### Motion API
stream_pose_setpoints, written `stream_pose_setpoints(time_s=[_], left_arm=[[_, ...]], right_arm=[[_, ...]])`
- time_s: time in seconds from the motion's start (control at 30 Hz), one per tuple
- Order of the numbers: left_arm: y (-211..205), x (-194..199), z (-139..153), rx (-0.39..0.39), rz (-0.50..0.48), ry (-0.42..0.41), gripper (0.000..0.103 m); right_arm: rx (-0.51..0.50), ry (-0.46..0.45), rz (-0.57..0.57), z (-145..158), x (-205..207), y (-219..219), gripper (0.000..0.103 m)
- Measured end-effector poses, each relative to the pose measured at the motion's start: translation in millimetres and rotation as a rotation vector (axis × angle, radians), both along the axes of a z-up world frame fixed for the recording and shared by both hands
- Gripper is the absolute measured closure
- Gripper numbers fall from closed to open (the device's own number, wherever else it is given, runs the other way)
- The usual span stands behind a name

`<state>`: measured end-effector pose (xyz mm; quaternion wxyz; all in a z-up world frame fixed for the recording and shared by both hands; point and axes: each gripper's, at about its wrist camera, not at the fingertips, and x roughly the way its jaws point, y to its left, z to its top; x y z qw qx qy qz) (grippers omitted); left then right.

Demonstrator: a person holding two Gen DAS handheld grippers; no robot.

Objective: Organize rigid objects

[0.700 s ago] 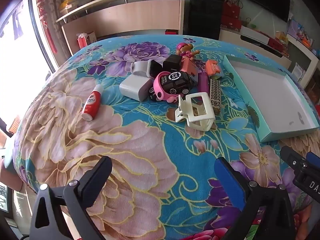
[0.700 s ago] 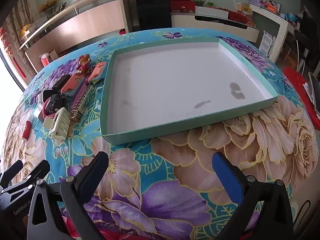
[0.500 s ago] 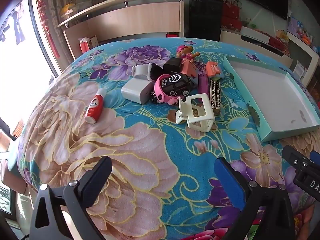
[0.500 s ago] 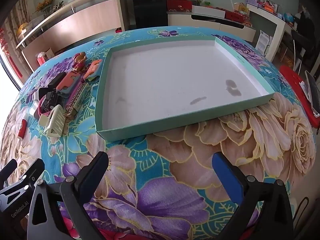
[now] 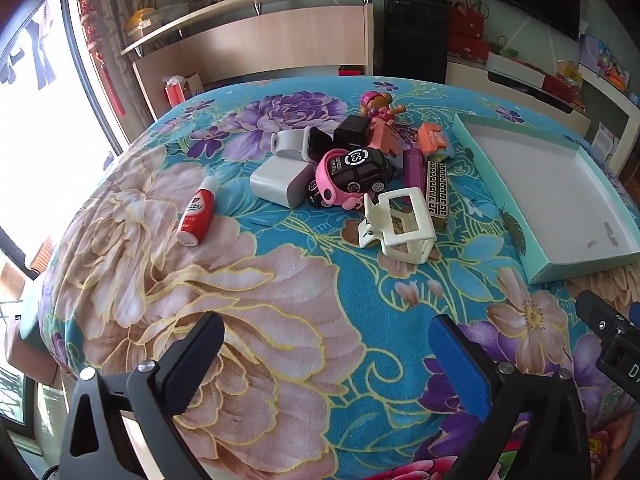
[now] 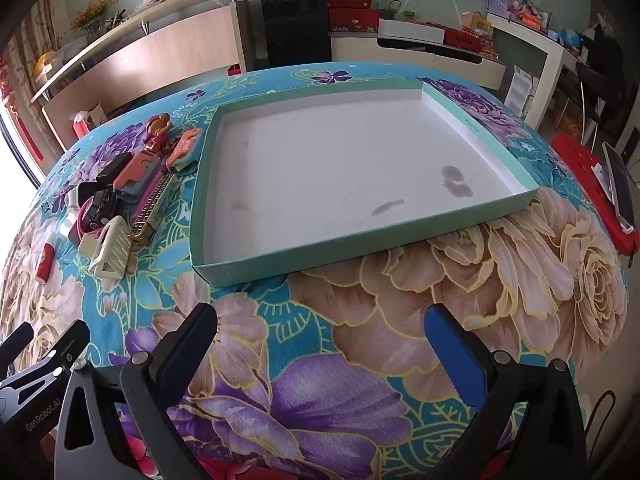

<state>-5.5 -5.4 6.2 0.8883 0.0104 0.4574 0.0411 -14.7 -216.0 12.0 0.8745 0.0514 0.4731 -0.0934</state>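
A pile of small rigid objects lies on the flowered cloth: a pink and black toy car (image 5: 352, 178), a cream hair claw (image 5: 398, 226), a white charger block (image 5: 280, 182), a harmonica (image 5: 436, 186), a pink doll figure (image 5: 378, 114) and a red bottle (image 5: 196, 216) apart to the left. A shallow teal tray (image 6: 256, 266) with a white floor sits to their right and holds nothing. My left gripper (image 5: 324, 344) is open and empty, well short of the pile. My right gripper (image 6: 320, 334) is open and empty just before the tray's near wall.
The cloth-covered table (image 5: 240, 300) is round and drops away at its left and near edges. A red stool with a phone (image 6: 616, 184) stands to the right. Shelves and cabinets (image 5: 280, 40) line the far wall.
Both grippers have drawn back and up a little, so the pile and the tray sit slightly farther away in view. The jaws have stayed open and the objects have not moved.
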Motion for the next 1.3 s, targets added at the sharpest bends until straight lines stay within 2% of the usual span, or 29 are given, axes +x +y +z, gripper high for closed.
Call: stream_pose_setpoints(time_s=[0.43,0.47,0.8,0.83,1.3], left_arm=[[-3,-2,0,0.027,-0.002,-0.014,0.0],[-3,-2,0,0.027,-0.002,-0.016,0.0],[-2,-3,0,0.027,-0.001,-0.018,0.0],[-2,-3,0,0.027,-0.001,-0.017,0.0],[-1,-2,-3,0.026,0.0,-0.003,0.0]], right_arm=[[-0.028,0.001,0.004,7,13,-1,0.0],[-0.029,-0.01,0.004,3,-2,2,0.0],[-0.034,-0.001,0.009,4,8,-3,0.0],[-0.038,-0.007,0.008,1,-2,4,0.0],[-0.043,-0.009,0.009,2,-1,3,0.0]])
